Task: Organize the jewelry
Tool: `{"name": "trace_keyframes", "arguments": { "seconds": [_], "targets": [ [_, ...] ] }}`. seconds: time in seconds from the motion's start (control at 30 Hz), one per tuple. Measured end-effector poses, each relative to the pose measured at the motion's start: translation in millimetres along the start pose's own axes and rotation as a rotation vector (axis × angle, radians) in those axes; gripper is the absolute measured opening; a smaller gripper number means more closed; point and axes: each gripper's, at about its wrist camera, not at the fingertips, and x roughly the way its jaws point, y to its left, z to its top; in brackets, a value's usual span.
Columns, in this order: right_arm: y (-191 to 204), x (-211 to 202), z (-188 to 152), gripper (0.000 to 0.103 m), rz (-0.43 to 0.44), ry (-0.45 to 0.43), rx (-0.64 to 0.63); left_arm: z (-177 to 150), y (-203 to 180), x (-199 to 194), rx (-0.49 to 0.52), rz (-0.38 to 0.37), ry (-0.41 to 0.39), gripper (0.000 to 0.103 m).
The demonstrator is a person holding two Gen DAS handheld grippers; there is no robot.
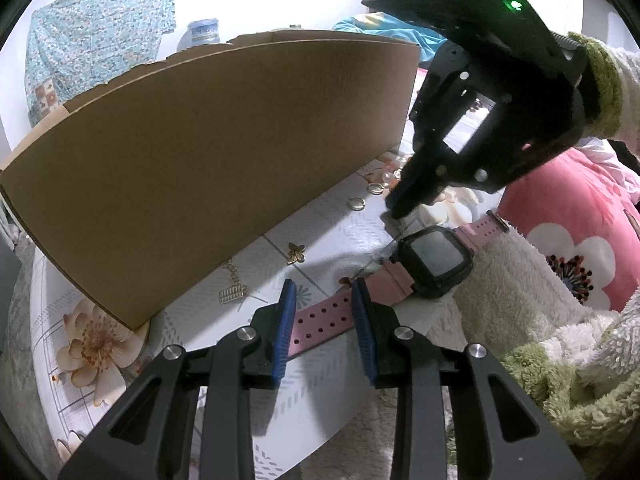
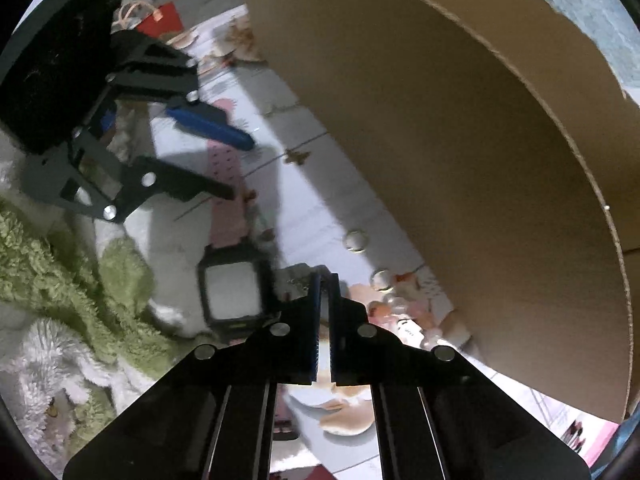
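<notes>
A watch with a black face (image 1: 436, 258) (image 2: 234, 292) and a pink strap (image 1: 320, 322) lies on the flowered tablecloth. My left gripper (image 1: 324, 300) (image 2: 240, 168) has its blue pads pressed on both edges of the strap's holed end. My right gripper (image 1: 394, 210) (image 2: 325, 280) points steeply down beside the watch face, jaws together. Its tips meet on a thin silver chain (image 1: 386, 248) (image 2: 295, 280) that runs along the watch. Loose on the cloth lie a gold butterfly charm (image 1: 296, 252) (image 2: 296, 156), a gold chain with a square pendant (image 1: 232, 292) and two rings (image 1: 356, 203) (image 2: 356, 240).
A tall cardboard box (image 1: 200, 152) (image 2: 480, 160) stands close behind the jewelry, its wall hiding its inside. A pink flowered cushion (image 1: 580, 248) and a person's fleecy white and green sleeve (image 1: 560, 360) (image 2: 60, 260) crowd the watch side. Pale beads (image 1: 390, 176) lie by the box corner.
</notes>
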Motion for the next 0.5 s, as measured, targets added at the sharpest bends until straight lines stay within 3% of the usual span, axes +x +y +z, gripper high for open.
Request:
{"name": "trace_keyframes", "arguments": {
  "seconds": [0.23, 0.37, 0.43, 0.5],
  "targets": [
    [-12, -3, -2, 0.001, -0.048, -0.028, 0.082, 0, 1, 0, 0.0, 0.0, -0.001, 0.028],
    [-19, -28, -7, 0.006, -0.035, -0.123, 0.18, 0, 1, 0, 0.001, 0.0, 0.0, 0.028],
    [-20, -40, -13, 0.023, -0.029, -0.169, 0.225, 0, 1, 0, 0.002, 0.0, -0.001, 0.028],
    [-16, -56, -28, 0.033, -0.026, -0.218, 0.281, 0, 1, 0, 0.001, -0.001, 0.0, 0.028]
  ]
}}
